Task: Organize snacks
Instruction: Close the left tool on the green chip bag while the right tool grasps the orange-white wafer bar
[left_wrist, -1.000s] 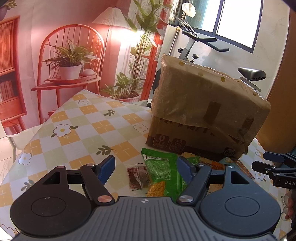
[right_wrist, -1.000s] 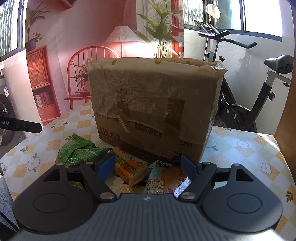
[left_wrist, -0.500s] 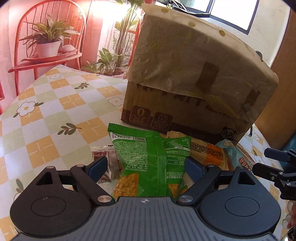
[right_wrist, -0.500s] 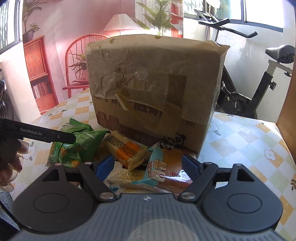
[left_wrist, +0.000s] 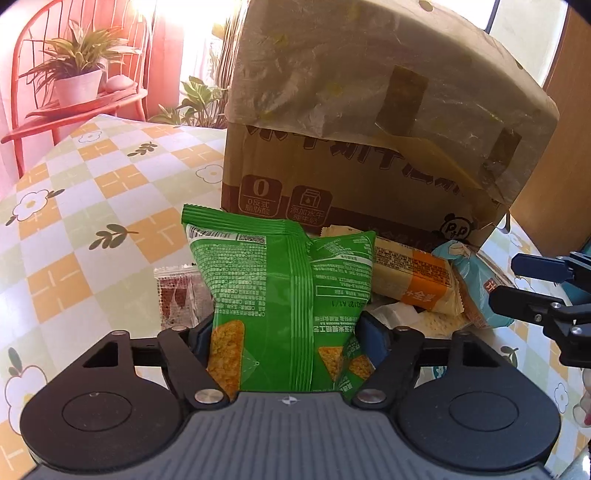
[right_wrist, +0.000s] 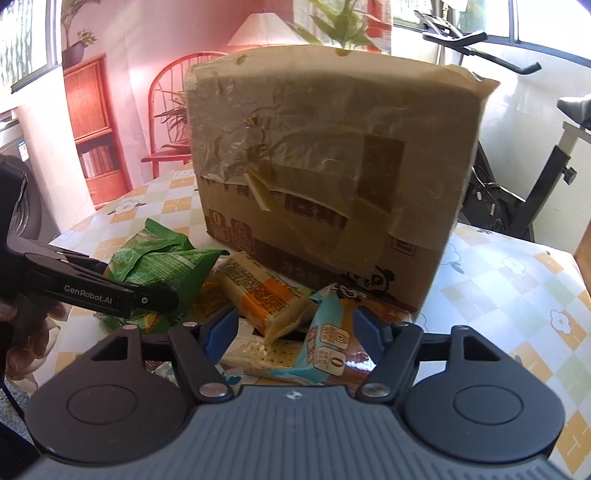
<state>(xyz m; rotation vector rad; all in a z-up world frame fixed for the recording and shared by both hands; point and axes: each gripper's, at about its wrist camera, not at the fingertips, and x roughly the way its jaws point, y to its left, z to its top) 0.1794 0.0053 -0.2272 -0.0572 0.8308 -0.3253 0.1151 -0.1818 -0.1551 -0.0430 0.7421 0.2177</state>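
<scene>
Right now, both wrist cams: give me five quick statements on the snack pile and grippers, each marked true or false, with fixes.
1. The green snack bag lies between the left gripper's fingers. True; its jaws are closing on it.
2. The cardboard box stands behind the snack pile. True.
3. The right gripper holds the green bag. False: a light blue and orange packet sits between its closing jaws.
4. The snacks lie on a bare wooden table. False: on a checked floral tablecloth.
5. A small dark red sachet lies beside the green bag. True.
</scene>
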